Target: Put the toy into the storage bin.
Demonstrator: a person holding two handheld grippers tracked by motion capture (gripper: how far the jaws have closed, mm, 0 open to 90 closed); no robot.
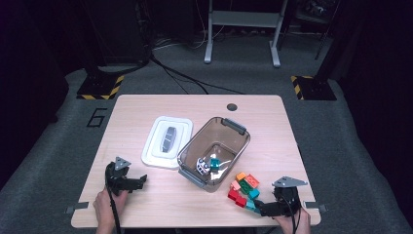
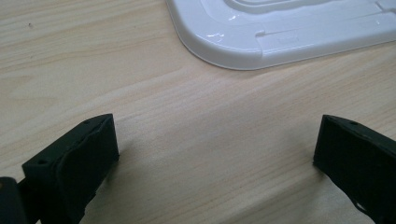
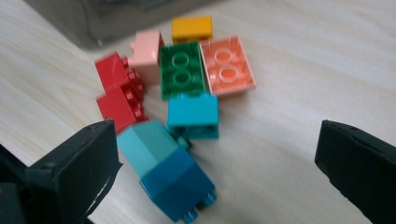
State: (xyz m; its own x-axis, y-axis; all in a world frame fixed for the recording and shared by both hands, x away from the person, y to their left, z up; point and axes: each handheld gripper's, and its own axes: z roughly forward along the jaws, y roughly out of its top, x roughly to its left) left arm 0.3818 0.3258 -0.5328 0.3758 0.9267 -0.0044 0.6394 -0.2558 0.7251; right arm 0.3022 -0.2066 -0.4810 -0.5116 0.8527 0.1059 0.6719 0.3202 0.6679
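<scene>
The left gripper (image 1: 139, 181) rested on the table (image 1: 146, 105) with jaws spread wide, empty, near the white lid (image 1: 167, 141). Right of the lid stood the clear bin (image 1: 214, 152). Farther right, the right gripper (image 3: 212, 163) — jaws wide apart, gripping nothing — sat at the pile of blocks (image 3: 182, 88), the blue block (image 3: 175, 182) lying between its jaws.

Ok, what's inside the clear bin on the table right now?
The clear bin holds a teal block and a white patterned block near its front corner. The rest of its floor looks bare. Whatever lies beneath those two blocks is covered.
</scene>
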